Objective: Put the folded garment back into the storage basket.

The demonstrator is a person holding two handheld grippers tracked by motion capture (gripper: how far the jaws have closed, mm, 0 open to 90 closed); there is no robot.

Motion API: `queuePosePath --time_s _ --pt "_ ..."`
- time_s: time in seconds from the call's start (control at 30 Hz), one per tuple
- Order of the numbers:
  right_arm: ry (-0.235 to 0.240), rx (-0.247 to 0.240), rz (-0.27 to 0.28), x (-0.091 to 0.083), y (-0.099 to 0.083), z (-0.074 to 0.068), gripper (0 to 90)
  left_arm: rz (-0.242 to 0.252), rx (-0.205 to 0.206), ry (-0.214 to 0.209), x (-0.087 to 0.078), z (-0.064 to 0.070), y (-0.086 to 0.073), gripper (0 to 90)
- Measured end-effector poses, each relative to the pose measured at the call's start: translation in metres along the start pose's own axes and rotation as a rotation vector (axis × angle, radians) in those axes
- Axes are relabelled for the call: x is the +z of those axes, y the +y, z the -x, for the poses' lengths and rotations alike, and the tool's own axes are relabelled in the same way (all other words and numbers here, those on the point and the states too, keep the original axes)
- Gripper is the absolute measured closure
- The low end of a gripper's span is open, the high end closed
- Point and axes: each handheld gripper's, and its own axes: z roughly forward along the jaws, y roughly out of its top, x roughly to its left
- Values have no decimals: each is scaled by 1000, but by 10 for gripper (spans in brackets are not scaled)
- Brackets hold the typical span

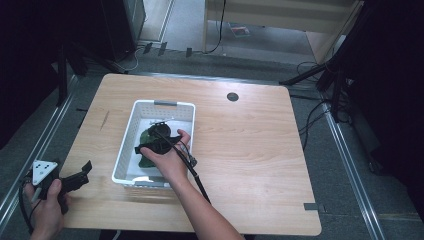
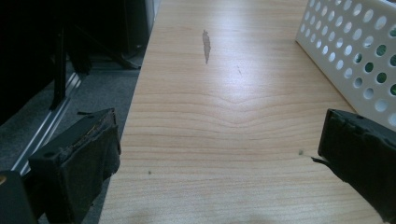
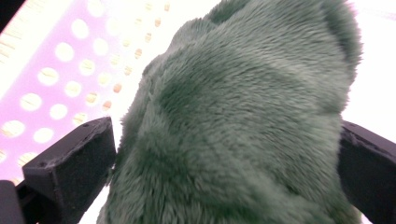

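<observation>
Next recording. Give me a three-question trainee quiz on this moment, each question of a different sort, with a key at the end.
1. True or false: the left gripper has its fingers closed on the white basket.
2. Multiple choice: the right gripper is reaching into the basket with its fingers on either side of which thing? A) a yellow sponge B) a green plush toy C) a metal spoon
3. Fill in: in the high view, the left gripper sits near the table's front-______ corner.

Key: 1. False; its fingers stand wide apart over bare tabletop, beside the basket. 2. B. 3. left.
</observation>
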Motion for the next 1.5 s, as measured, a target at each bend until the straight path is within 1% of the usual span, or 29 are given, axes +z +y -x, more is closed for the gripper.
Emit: queuePosePath --time_s 0.1,0.17,0.27,0.3,0.37,0.4,0.43,0.5,0.53,0.67,0.7,0.77,0.8,0.83,0.87,0.9,0.93,0.97,1.0,1.3,1.4,1.43,1.47,1.5 --pt "-1 -6 19 -5 2 0 0 -1 -3 0 0 0 0 1" --pt "-17 -11 31 -9 3 -1 0 4 -2 2 0 0 0 1" --pt "-20 -12 56 -16 3 -1 0 4 -1 3 0 1 0 1" --pt "-14 -24 67 -19 3 -2 0 3 -2 2 0 1 0 1" --pt "-30 -24 80 -24 4 -2 0 2 -1 3 0 1 0 1" --pt "-29 -37 94 -27 3 -2 0 2 -1 3 0 1 0 1" --pt "-27 -39 105 -30 4 -2 0 1 0 4 0 1 0 1" --pt "-26 -38 111 -32 4 -2 0 1 -1 3 0 1 0 1" --pt "-15 -40 132 -38 4 -1 0 1 -2 3 0 1 0 1" --pt "-8 -38 154 -45 5 2 0 2 -2 3 0 0 0 1" --pt "-1 -31 173 -51 6 6 0 2 -2 2 0 0 0 1" --pt "19 -36 193 -57 5 9 0 3 -2 2 0 0 0 1" --pt "19 -36 193 -57 5 9 0 3 -2 2 0 0 0 1" --pt "25 -39 216 -63 5 13 0 3 -3 2 0 0 0 1" --pt "25 -39 216 -63 5 13 0 4 -3 3 0 0 0 1" --pt "29 -35 226 -66 5 15 0 4 -3 2 0 0 0 1" --pt "36 -36 247 -73 4 20 0 1 0 3 0 0 0 1" --pt "36 -36 247 -73 4 20 0 1 0 3 0 0 0 1" --pt "46 -35 265 -79 2 28 0 0 0 2 0 0 0 1" --pt "49 -17 315 -96 -7 57 0 0 2 5 0 1 0 1" --pt "45 -14 327 -101 -11 65 0 1 1 6 0 1 0 1" --pt "45 -14 327 -101 -11 65 0 1 1 6 0 1 0 1" --pt "44 -13 330 -103 -12 68 0 0 1 5 0 1 0 1" --pt "41 -8 340 -106 -15 75 0 0 1 6 0 1 0 1"
